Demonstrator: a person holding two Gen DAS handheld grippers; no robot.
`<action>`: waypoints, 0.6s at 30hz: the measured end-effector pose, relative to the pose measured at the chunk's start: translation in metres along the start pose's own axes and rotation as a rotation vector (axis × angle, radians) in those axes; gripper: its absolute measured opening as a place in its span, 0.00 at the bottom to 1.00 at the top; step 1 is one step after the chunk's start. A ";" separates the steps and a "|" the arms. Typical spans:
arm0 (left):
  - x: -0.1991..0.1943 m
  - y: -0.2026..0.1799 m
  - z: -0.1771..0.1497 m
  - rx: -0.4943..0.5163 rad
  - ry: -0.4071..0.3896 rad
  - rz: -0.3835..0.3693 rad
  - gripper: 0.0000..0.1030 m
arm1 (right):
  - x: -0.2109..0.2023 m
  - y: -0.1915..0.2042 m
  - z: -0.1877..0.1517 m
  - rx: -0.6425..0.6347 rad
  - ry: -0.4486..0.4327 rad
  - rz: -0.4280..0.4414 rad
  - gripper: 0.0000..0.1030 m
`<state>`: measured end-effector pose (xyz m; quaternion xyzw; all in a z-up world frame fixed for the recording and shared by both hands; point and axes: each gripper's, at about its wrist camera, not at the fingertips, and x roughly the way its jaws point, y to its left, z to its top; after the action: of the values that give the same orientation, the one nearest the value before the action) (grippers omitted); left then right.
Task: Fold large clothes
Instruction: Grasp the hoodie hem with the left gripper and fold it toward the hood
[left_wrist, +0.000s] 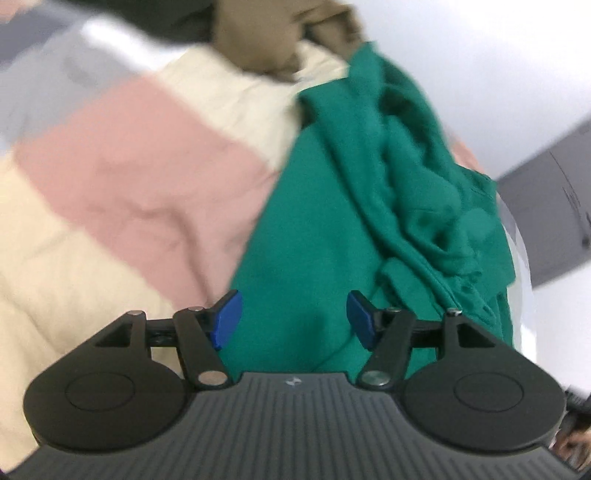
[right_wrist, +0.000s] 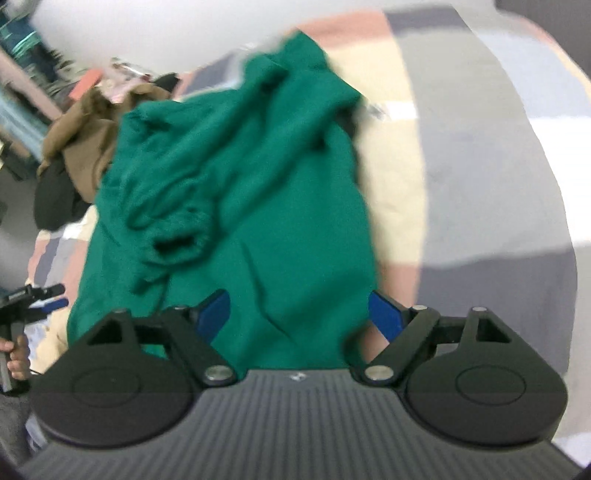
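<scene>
**Both claws wide above the green sweater**

Standing wide at the bottom of the left wrist frame: left gripper (left_wrist: 294, 319), blue pads (left_wrist: 229, 319) well apart, nothing between them. Hanging over the lower middle of the green sweater (left_wrist: 332, 221), not touching it as far as can be told. Same in the right wrist frame: right gripper (right_wrist: 301, 317) gaping, empty, above the sweater's near hem (right_wrist: 266, 295).

Lying crumpled across the middle of both frames, on a striped bedcover (left_wrist: 129, 166) of pink, cream and grey. Bunching in thick folds toward the right of the left frame; a sleeve cuff (right_wrist: 177, 240) curling at centre left of the right frame.

Probably handling as soft, limp, rather thick knit: sagging, not slipping. Likely best holds: hem corners or shoulders, pinching one layer only.

Piling at the upper left of the right frame: brown garment (right_wrist: 81, 125), over something dark.
</scene>
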<state>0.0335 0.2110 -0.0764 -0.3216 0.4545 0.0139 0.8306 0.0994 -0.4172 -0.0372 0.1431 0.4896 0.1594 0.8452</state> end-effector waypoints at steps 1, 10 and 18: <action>0.003 0.006 0.002 -0.038 0.011 -0.007 0.67 | 0.004 -0.009 -0.002 0.023 0.011 0.005 0.81; 0.030 0.019 0.000 -0.162 0.072 0.026 0.75 | 0.054 -0.043 -0.013 0.098 0.111 0.048 0.82; 0.029 0.007 -0.009 -0.135 0.097 -0.151 0.78 | 0.061 -0.026 -0.012 0.024 0.140 0.171 0.83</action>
<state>0.0415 0.2033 -0.1059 -0.4105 0.4665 -0.0338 0.7828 0.1207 -0.4146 -0.1006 0.1831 0.5353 0.2348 0.7905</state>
